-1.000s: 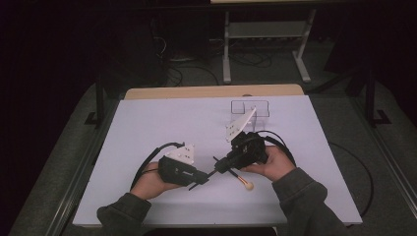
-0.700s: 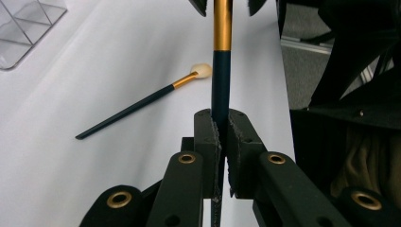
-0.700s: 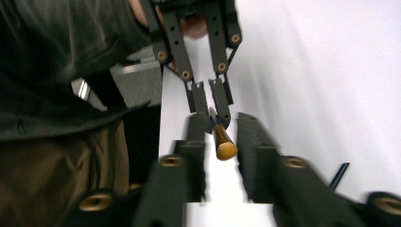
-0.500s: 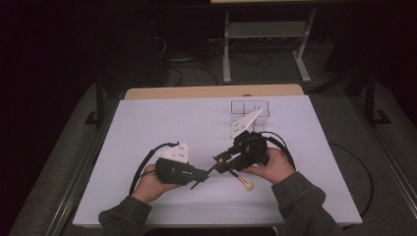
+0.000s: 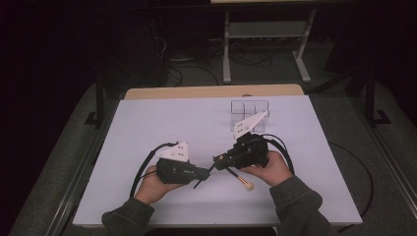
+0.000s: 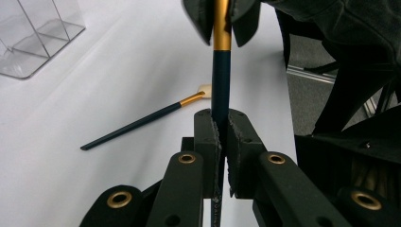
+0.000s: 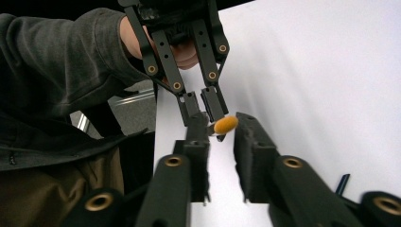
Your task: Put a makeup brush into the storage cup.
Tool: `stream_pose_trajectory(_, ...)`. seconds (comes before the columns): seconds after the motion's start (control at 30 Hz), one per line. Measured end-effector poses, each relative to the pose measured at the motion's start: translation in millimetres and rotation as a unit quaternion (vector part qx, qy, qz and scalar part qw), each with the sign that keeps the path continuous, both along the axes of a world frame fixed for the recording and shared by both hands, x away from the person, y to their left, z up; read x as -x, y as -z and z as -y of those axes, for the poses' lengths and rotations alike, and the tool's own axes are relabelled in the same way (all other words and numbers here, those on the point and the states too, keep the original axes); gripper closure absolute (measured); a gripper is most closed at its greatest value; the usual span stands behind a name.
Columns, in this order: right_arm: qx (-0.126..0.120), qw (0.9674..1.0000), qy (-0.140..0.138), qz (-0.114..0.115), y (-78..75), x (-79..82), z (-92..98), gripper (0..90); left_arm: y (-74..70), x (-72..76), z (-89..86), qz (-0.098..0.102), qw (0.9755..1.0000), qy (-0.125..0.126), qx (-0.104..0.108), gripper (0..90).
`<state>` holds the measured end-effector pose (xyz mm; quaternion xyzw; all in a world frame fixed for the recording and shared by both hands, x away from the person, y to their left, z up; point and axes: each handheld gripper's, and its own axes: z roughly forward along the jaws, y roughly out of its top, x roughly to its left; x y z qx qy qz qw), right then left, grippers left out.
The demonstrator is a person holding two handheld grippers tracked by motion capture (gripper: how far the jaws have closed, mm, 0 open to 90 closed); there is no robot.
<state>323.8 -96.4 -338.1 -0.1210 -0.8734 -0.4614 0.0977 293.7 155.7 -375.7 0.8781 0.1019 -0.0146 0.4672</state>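
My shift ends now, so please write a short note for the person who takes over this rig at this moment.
Left gripper: shut on the dark handle of a brush.
Right gripper: jaws have just been closing, now on the gold end of the same brush.
A second brush lies on the table; the clear box stands farther back.
Done: one brush lifted, held by both grippers.
Left: probably both brushes go into the box.

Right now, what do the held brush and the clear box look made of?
The held brush: glossy dark teal handle, likely lacquered wood or plastic; its gold ferrule shines like metal. The clear box: see-through with crisp edges, probably acrylic.
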Motion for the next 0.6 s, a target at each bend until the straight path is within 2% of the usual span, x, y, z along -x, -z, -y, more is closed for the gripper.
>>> stream_pose_trajectory(0.2,0.003,0.9999,-0.013,-0.002,-0.2,-0.2,-1.3,82.8,1.5,0.4,1.8,-0.001,1.0,0.006,-0.007,83.5)
stream_pose_trajectory(0.27,0.016,0.9997,-0.017,-0.002,-0.9,-0.4,-2.6,83.0,1.9,0.2,2.7,0.003,0.9998,0.015,-0.014,82.4)
stream_pose_trajectory(0.37,0.038,0.9989,-0.025,0.012,-4.3,-0.7,-5.2,83.1,2.5,0.9,4.9,0.004,0.9997,0.012,-0.023,76.7)
stream_pose_trajectory(0.4,0.043,0.9986,-0.028,0.013,-6.0,-0.5,-6.0,83.1,3.1,1.6,5.9,0.001,0.9997,0.011,-0.021,76.5)
stream_pose_trajectory(0.53,0.063,0.9971,-0.039,0.018,-13.3,0.1,-8.8,83.1,3.2,2.5,8.6,0.004,0.9992,0.015,-0.037,77.5)
stream_pose_trajectory(0.6,0.074,0.9961,-0.042,0.022,-15.9,0.7,-10.4,83.1,4.5,3.3,10.5,0.0,0.9994,0.014,-0.03,79.5)
